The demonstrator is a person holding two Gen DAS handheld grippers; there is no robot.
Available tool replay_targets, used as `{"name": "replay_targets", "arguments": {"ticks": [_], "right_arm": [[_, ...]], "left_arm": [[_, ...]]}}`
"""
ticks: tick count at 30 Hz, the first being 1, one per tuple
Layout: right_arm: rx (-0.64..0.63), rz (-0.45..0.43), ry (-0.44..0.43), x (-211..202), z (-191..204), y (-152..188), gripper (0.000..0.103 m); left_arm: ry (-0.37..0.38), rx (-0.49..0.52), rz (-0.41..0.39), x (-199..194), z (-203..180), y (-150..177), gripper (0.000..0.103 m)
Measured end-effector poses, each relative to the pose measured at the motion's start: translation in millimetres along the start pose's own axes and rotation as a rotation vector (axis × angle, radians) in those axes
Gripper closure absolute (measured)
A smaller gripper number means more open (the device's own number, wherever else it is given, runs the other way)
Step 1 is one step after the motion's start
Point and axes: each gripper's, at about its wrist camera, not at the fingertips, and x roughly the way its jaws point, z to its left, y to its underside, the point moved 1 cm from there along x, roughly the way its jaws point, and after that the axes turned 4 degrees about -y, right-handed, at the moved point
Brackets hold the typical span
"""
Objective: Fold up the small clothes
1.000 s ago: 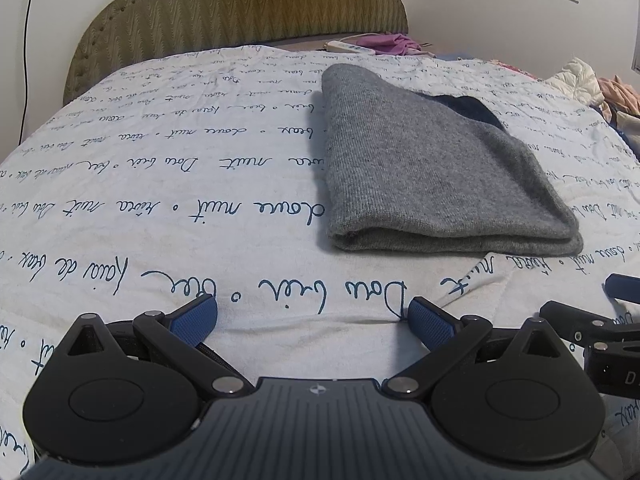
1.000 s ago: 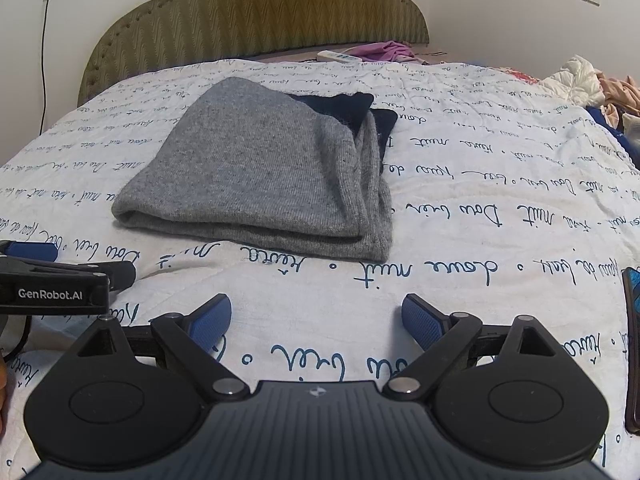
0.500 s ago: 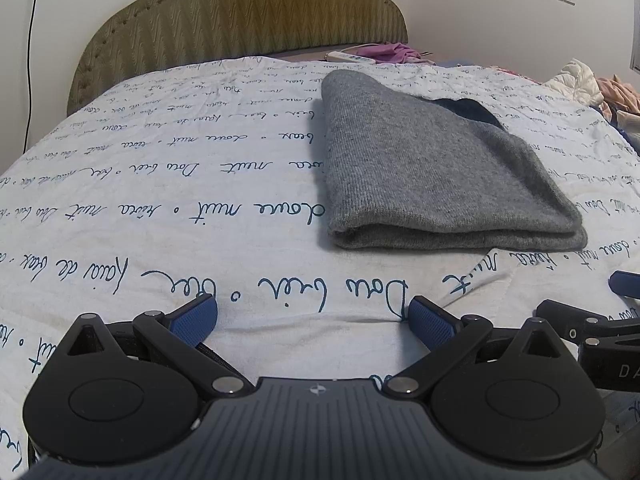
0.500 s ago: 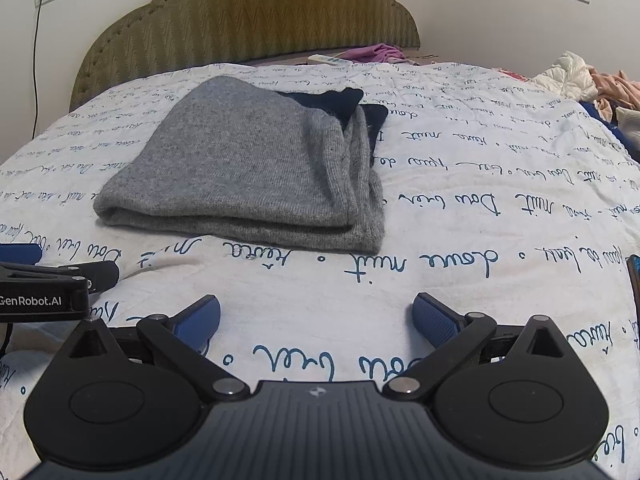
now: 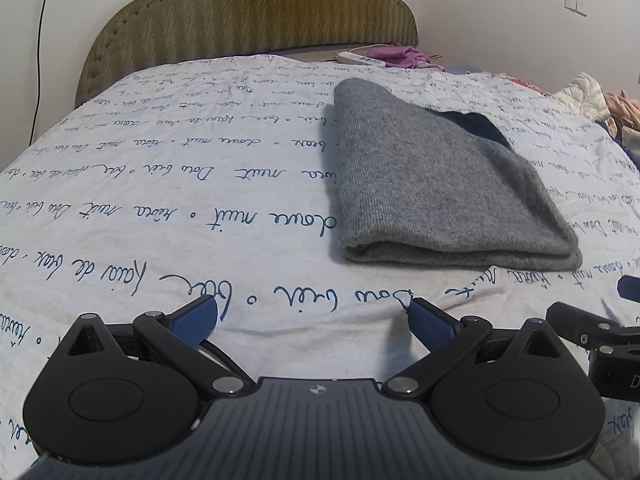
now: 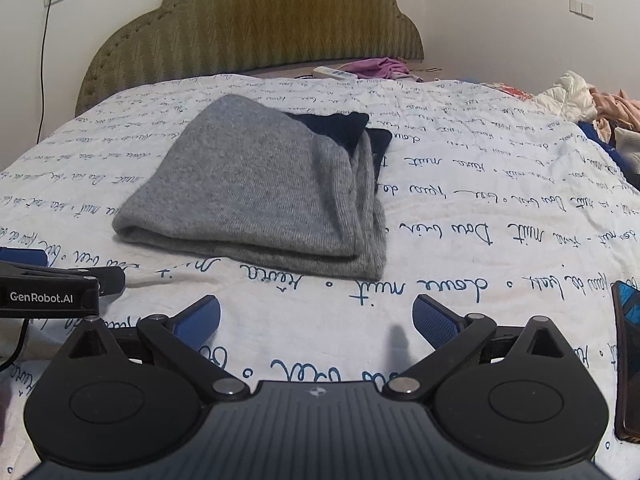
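A grey knit garment (image 5: 436, 184) lies folded into a flat rectangle on the white bedspread (image 5: 168, 208), with a dark navy part (image 5: 476, 124) showing at its far edge. In the right wrist view the same garment (image 6: 260, 184) sits ahead and slightly left, navy corners (image 6: 340, 126) at the back. My left gripper (image 5: 314, 318) is open and holds nothing, a short way in front of the fold's near edge. My right gripper (image 6: 316, 318) stands wide open too, nothing between its blue pads. Each gripper shows at the other view's edge: the right one (image 5: 592, 332) and the left one (image 6: 48, 284).
An olive padded headboard (image 6: 256, 24) backs the bed. A white power strip (image 6: 334, 73) and purple cloth (image 6: 380, 67) lie behind the bedspread. Loose clothes (image 6: 588, 104) pile at the right. A dark phone (image 6: 628, 364) lies at the right edge.
The right gripper's jaws have spread a little wider. Both views have tipped slightly, so the grey garment sits a bit farther off and higher; it has not moved on the bed.
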Motion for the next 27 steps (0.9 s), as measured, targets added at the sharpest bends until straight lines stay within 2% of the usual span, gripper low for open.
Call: {"name": "replay_targets", "arguments": {"ticks": [12, 27], "right_arm": [[0.011, 0.003, -0.009, -4, -1, 2, 0.0], [0.021, -0.007, -0.023, -11, -3, 3, 0.0]], "left_arm": [[-0.015, -0.004, -0.006, -7, 1, -3, 0.0], [-0.069, 0.051, -0.063, -20, -4, -5, 0.0]]}}
